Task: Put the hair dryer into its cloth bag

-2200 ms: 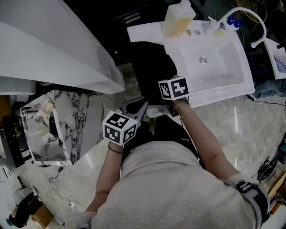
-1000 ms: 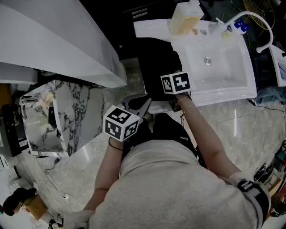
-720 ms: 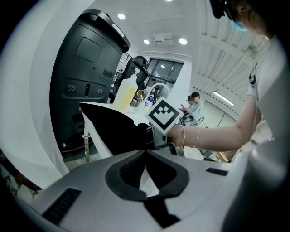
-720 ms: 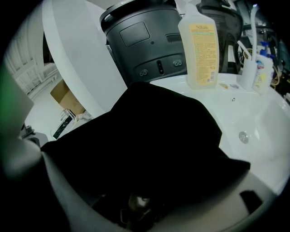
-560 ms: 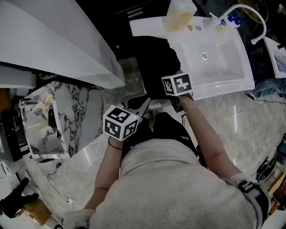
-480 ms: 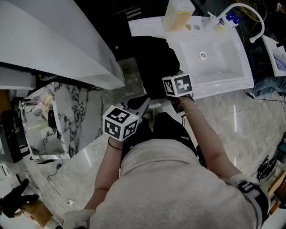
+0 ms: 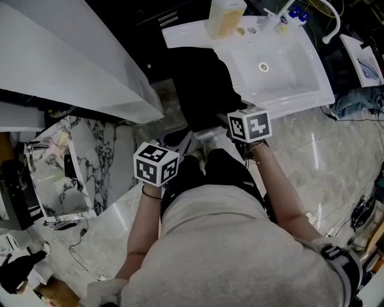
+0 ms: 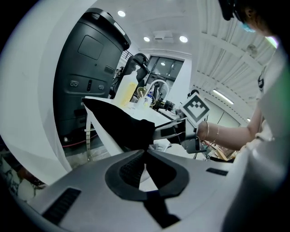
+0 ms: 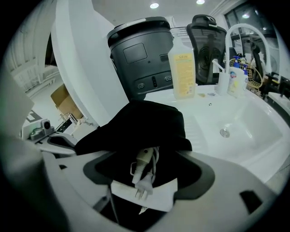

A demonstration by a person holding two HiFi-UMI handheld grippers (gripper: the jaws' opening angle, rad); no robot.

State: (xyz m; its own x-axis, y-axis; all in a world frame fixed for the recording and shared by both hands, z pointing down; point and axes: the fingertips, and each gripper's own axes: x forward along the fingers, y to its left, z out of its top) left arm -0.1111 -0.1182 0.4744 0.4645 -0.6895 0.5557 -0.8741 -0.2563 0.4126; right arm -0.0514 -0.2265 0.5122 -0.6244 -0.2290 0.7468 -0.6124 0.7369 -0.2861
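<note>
The black cloth bag lies on the drainboard of the white sink. In the right gripper view the bag gapes toward me, and the hair dryer's white plug and cord stick out of its mouth; the dryer's body is hidden inside. My right gripper stands open just short of the plug, its jaws wide on both sides and touching nothing. My left gripper is shut on the bag's near edge, pinching the cloth. In the head view both marker cubes show, left and right.
A yellow liquid bottle and a curved faucet stand behind the basin. Dark grey machines sit behind the drainboard. A white slanted panel rises at the left. A white sheet lies under the bag's mouth.
My right gripper has drawn back from the bag toward the person and lifted a little. The left gripper keeps its pinch on the bag's edge and has barely shifted.
</note>
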